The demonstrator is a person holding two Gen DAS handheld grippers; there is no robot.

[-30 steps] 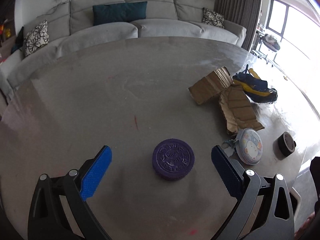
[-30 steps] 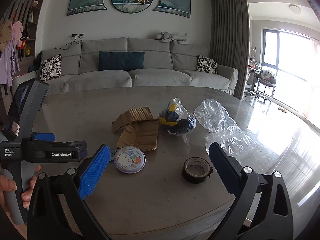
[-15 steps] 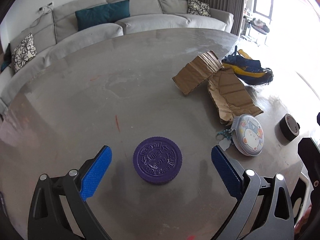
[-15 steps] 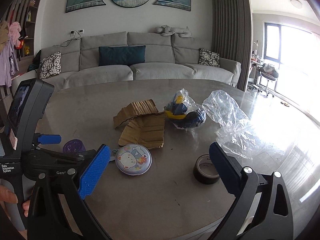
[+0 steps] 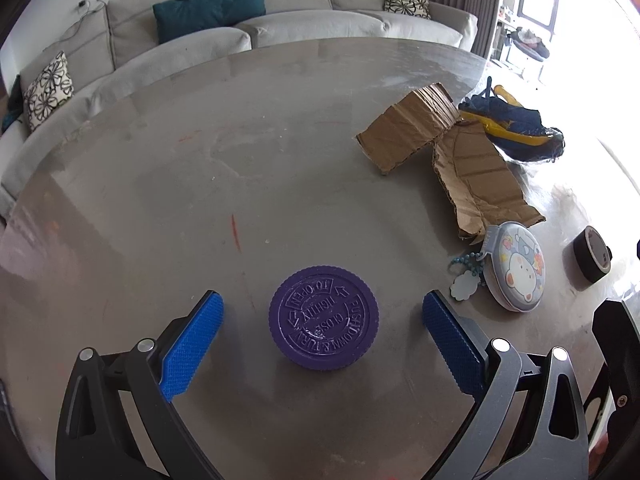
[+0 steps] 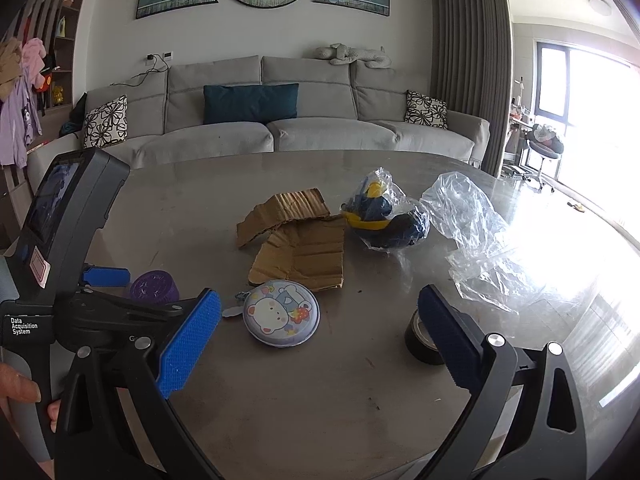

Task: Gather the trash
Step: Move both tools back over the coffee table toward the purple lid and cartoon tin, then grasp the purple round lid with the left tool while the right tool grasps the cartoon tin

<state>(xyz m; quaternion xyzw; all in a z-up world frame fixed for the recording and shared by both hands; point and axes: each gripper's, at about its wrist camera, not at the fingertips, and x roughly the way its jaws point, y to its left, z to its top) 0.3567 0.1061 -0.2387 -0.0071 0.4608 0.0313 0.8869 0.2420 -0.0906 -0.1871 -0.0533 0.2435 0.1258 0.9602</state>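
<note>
A purple screw cap (image 5: 323,317) lies flat on the grey table, between the open blue fingers of my left gripper (image 5: 322,312), touching neither. It also shows in the right wrist view (image 6: 154,286). Torn brown cardboard (image 5: 452,152) (image 6: 300,236) lies further right. A clear bag with blue and yellow stuff inside (image 6: 384,216) (image 5: 516,128) sits behind it. A crumpled clear plastic bag (image 6: 476,232) lies to its right. My right gripper (image 6: 318,320) is open and empty above the table's near edge.
A round tin with a cartoon bear (image 6: 282,312) (image 5: 516,276) and a black tape roll (image 6: 424,340) (image 5: 592,254) lie near the right gripper. A grey sofa (image 6: 280,128) stands behind the table (image 6: 320,400). The left tool's body (image 6: 60,248) fills the right view's left side.
My left gripper has moved in over the purple cap, which now sits between its fingers. My right gripper has dropped lower and closer to the tin and tape roll.
</note>
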